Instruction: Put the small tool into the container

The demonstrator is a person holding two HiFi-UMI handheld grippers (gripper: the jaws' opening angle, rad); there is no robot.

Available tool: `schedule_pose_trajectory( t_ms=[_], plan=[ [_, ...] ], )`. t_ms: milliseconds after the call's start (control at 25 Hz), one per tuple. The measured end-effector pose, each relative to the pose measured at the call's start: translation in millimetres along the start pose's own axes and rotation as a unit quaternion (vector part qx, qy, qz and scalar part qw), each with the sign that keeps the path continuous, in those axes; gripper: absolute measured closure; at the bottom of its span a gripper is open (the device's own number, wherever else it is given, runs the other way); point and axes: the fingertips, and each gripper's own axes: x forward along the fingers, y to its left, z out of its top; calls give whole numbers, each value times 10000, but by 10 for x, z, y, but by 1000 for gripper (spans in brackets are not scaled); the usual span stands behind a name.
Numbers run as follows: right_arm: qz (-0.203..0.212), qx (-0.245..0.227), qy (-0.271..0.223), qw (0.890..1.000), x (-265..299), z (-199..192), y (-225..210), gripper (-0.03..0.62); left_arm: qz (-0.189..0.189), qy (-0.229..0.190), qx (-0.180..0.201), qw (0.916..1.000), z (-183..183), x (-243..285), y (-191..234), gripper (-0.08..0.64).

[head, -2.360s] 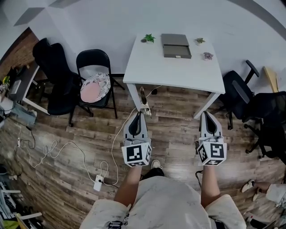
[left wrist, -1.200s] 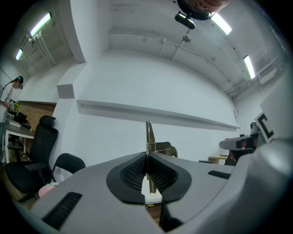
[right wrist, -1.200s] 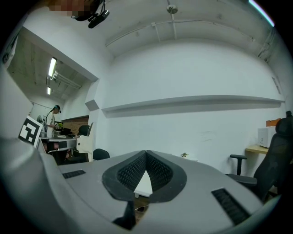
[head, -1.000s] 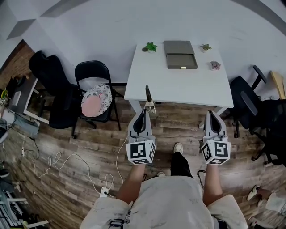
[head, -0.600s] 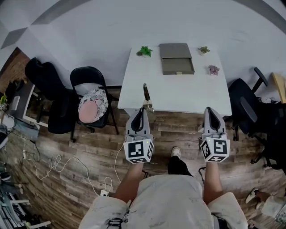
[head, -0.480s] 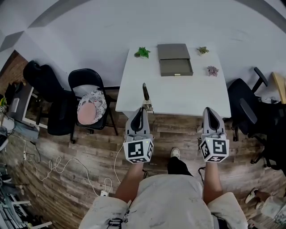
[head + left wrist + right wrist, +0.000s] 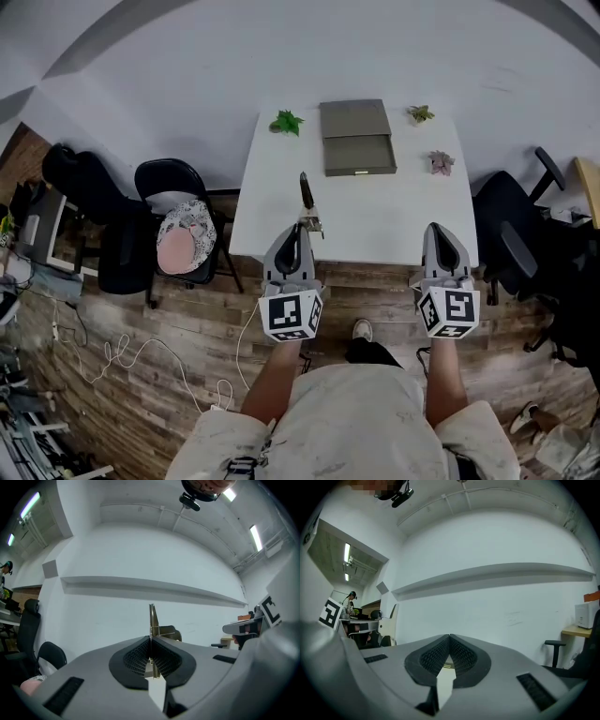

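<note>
Over white table point(image 7: 394, 220), left claw point(image 7: 294, 231) clamped on small tool point(image 7: 306, 191); right claw point(image 7: 440, 231) closed, empty.

So the pale grey plastic left tool point(image 7: 292, 231) and matching right tool point(image 7: 438, 228) taper to a nose, with black mesh-textured pads point(image 7: 136, 658) inside and a white cube point(image 7: 290, 316) with black square markers behind. Cream short-sleeved top point(image 7: 356, 417), white shoe point(image 7: 361, 329).

Left gripper point(image 7: 293, 231), right gripper point(image 7: 437, 229): closed.

No readable text, labels or numbers.
</note>
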Motion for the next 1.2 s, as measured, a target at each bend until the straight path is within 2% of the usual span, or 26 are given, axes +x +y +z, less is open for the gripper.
schedule_pose_trajectory(
  t_ms=[560,1200],
  plan=[
    [-6,236,-42,9997,623,-13,-769,577,19,6,211,9998,55,916,-332,551],
    [32,417,-168,9990,973,-23,-1036,577,28,-53,426,9991,122,1358,-419,551]
  ],
)
